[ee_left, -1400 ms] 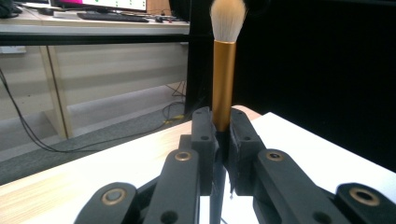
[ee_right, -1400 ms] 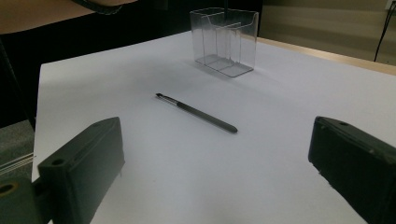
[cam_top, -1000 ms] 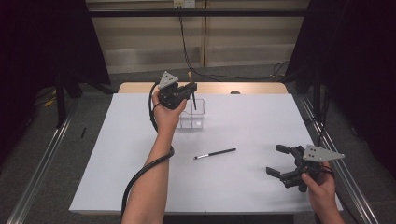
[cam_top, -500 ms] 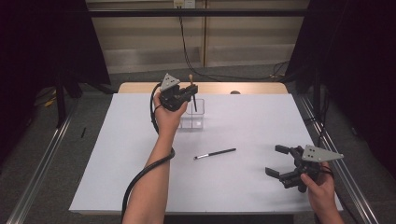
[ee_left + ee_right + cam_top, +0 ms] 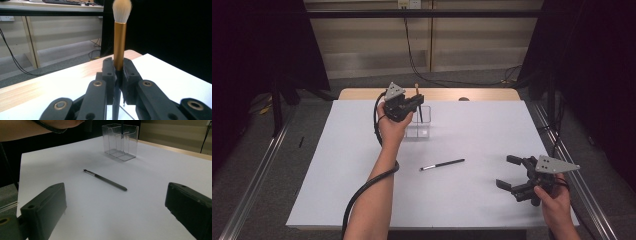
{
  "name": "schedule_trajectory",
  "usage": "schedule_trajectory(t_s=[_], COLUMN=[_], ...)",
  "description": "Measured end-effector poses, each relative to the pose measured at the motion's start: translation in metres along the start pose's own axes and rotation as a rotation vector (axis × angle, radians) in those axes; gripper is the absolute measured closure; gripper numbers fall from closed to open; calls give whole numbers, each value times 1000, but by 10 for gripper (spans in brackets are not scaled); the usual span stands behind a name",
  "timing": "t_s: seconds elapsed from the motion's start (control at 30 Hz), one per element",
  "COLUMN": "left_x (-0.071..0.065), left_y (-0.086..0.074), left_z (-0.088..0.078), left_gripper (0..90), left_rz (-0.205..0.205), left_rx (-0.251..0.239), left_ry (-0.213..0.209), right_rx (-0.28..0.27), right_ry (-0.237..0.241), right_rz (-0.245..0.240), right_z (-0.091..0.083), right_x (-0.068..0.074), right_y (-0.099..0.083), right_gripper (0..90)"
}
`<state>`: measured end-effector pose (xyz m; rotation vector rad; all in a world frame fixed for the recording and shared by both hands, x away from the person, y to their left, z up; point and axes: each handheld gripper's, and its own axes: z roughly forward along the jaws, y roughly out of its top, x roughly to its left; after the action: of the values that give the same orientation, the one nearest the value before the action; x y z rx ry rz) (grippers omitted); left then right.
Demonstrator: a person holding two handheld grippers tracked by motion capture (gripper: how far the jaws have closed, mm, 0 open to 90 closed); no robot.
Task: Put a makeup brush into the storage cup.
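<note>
We have the left gripper (image 5: 416,103) clamped on a make-up brush with a gold metal ferrule and pale bristle tuft (image 5: 120,37), held upright, bristles up, its dark handle hanging into the clear plastic rectangular organiser box (image 5: 422,123) at the far middle of the white table sheet (image 5: 337,175). In the left gripper view the jaws pinch the ferrule just below the tuft. We cannot tell whether the handle tip touches the box floor.

The right gripper (image 5: 512,174) rests near the right front corner, jaws wide apart and empty. A thin dark pencil-like brush with a small light tip (image 5: 442,164) lies flat on the sheet between box and right gripper, well apart from both.

Step in hand, as we judge it: standing the brush in a compartment. To do it well we would keep the handle vertical, lower until it seats against the floor, then part the jaws slowly so the brush leans on a wall rather than tipping the light box. Lift straight up, clear of the tuft.

Writing: no brand, label or lettering is readable on box, brushes or grippers
</note>
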<state>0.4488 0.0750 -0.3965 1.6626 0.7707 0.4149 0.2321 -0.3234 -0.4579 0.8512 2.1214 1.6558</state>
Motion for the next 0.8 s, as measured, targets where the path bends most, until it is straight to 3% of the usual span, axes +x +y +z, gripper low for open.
schedule_trajectory(t_s=[0.6, 0.67, 0.8], left_x=[-1, -1, -1], left_y=[-5, -5, -5], left_z=[2, 2, -1], left_gripper=[817, 757, 527], left_rz=[-10, -34, -77], left_rx=[23, 18, 1], left_ry=[-21, -43, -53], right_rx=[3, 4, 2], right_ry=[3, 3, 1], right_rz=[-2, -3, -1], right_z=[1, 1, 1], right_x=[0, 0, 0], right_y=[0, 0, 0], right_gripper=[29, 29, 30])
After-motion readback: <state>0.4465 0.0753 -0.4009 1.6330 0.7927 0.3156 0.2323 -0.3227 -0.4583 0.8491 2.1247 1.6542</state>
